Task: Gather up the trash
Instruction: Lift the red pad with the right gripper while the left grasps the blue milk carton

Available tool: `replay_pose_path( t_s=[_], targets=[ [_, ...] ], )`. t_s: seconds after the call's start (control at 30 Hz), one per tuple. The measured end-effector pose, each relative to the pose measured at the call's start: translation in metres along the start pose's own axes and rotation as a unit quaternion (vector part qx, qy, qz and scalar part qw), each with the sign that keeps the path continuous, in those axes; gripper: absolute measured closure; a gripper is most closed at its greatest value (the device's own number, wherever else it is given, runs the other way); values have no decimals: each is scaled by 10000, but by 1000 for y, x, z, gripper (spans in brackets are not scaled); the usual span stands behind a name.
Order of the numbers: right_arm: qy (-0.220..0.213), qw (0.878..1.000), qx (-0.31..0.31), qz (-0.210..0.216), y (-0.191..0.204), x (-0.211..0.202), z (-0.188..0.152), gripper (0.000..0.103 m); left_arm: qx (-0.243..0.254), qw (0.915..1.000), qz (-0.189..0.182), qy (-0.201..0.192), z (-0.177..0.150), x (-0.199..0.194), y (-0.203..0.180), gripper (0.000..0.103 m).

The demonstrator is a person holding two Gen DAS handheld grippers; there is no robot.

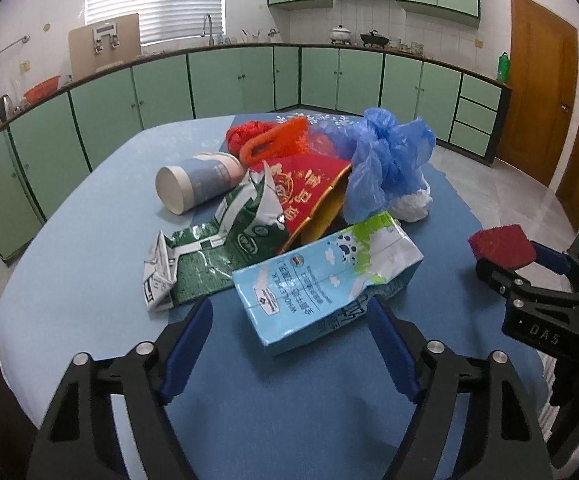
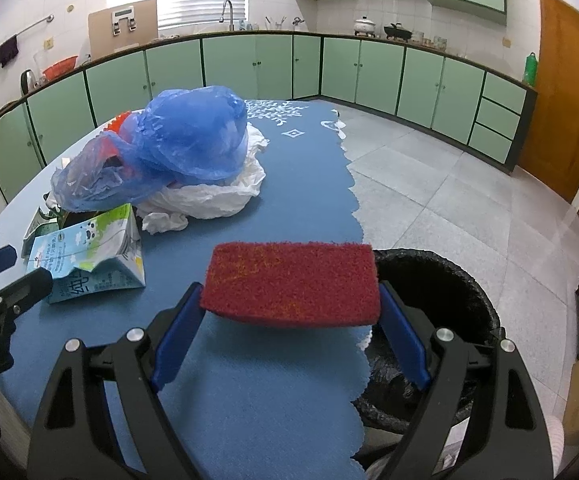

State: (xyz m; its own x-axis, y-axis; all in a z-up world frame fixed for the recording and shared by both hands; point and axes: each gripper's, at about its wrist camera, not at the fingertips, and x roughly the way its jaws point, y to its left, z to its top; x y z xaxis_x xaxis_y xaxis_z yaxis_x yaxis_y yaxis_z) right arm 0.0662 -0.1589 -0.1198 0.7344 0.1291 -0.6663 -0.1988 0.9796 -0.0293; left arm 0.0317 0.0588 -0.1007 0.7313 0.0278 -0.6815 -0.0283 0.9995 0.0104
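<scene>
My right gripper [image 2: 289, 300] is shut on a red scouring pad [image 2: 291, 288], held above the table edge beside a black-lined trash bin [image 2: 449, 280]. The pad also shows in the left wrist view [image 1: 503, 246]. My left gripper [image 1: 289, 320] is open, its fingers on either side of the near end of a light blue milk carton [image 1: 325, 276] lying on the table. Behind it lie a flattened green carton [image 1: 217, 248], a red paper bag [image 1: 309, 192], a paper cup [image 1: 197, 180] on its side, an orange plastic handle [image 1: 273, 140] and a blue plastic bag [image 1: 385, 156].
The table has a blue cloth [image 2: 249, 400] with a scalloped edge on the right. A white plastic bag [image 2: 209, 196] lies under the blue bag [image 2: 185, 136]. Green kitchen cabinets [image 1: 249, 80] run along the back, a wooden door [image 2: 565, 100] stands at right, and grey tile floor [image 2: 449, 184] lies beyond the bin.
</scene>
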Motion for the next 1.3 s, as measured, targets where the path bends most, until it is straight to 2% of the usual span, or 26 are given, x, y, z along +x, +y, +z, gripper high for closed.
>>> replay_pose_path(
  t_s=[0.07, 0.13, 0.27, 0.53, 0.8, 1.03, 1.3],
  targets=[
    [-27, 10000, 7, -21, 2, -3, 1, 20, 18, 9999, -96, 49, -1, 1, -1, 36],
    [-58, 10000, 14, -44, 3, -6, 1, 20, 42, 9996, -267, 119, -3, 3, -3, 40],
    [-125, 9998, 45, -113, 1, -12, 3, 20, 148, 9993, -325, 110, -4, 2, -10, 40],
    [-174, 9991, 253, -278, -15, -17, 4, 20, 569, 9932, -1010, 51, -4, -10, -33, 41],
    [-180, 9988, 319, -311, -19, -16, 5, 20, 361, 9978, -557, 88, 5, 7, -10, 31],
    [-125, 9991, 249, -324, -15, -15, 5, 20, 349, 9966, -750, 14, 10, 25, -5, 19],
    [-73, 9989, 271, -373, -14, -12, 9, 20, 562, 9950, -821, -1, 10, 40, -11, 16]
  ],
)
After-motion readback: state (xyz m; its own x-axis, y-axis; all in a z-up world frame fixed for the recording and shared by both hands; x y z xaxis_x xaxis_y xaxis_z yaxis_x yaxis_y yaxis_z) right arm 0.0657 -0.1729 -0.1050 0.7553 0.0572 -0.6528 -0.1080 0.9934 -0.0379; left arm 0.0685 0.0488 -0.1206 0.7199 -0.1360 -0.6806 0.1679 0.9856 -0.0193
